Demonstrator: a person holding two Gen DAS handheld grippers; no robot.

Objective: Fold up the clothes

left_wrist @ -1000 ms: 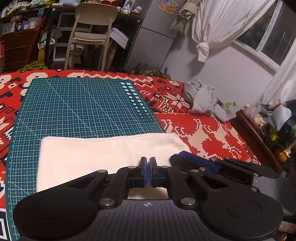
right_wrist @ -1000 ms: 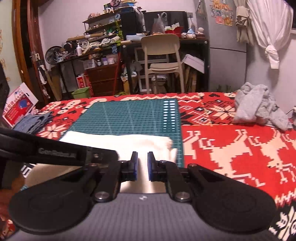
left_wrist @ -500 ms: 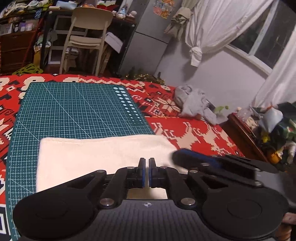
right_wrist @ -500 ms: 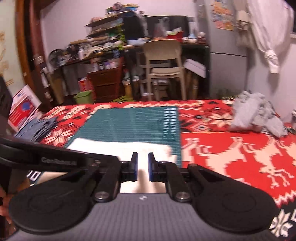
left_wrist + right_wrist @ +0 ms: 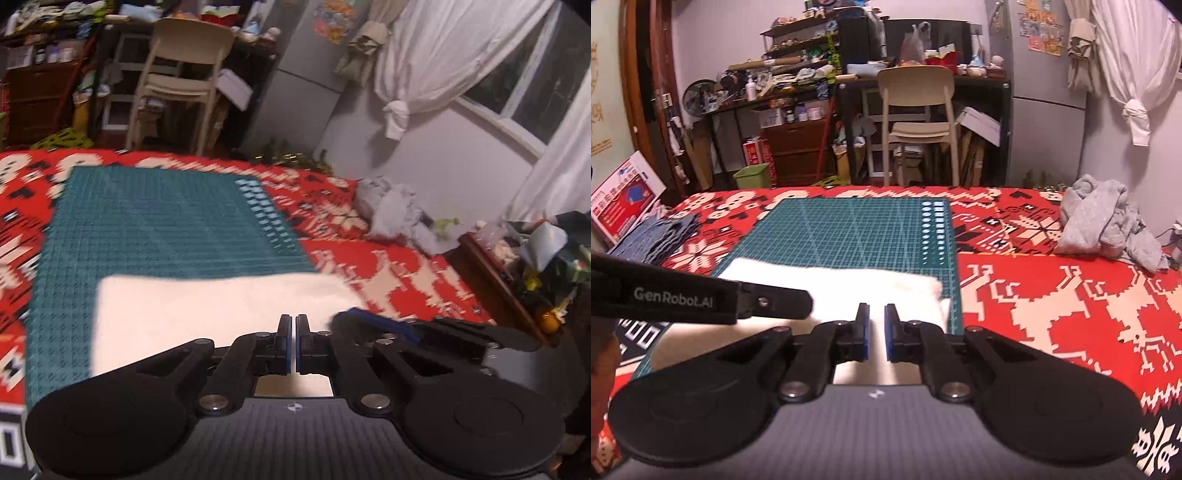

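Just ahead of both claws, on the green cutting mat (image 5: 849, 229): one white cloth (image 5: 849, 288), folded into a flat band. Judged light, soft and limp, with no stiffness; it should sag if lifted by one point. Best hold: near-edge corners. Left gripper (image 5: 294, 341): jaws nearly touching, nothing seen between. Right gripper (image 5: 875, 334): jaws slightly parted, empty, over the cloth's right end. Grey garment (image 5: 1104, 225): heaped far right.
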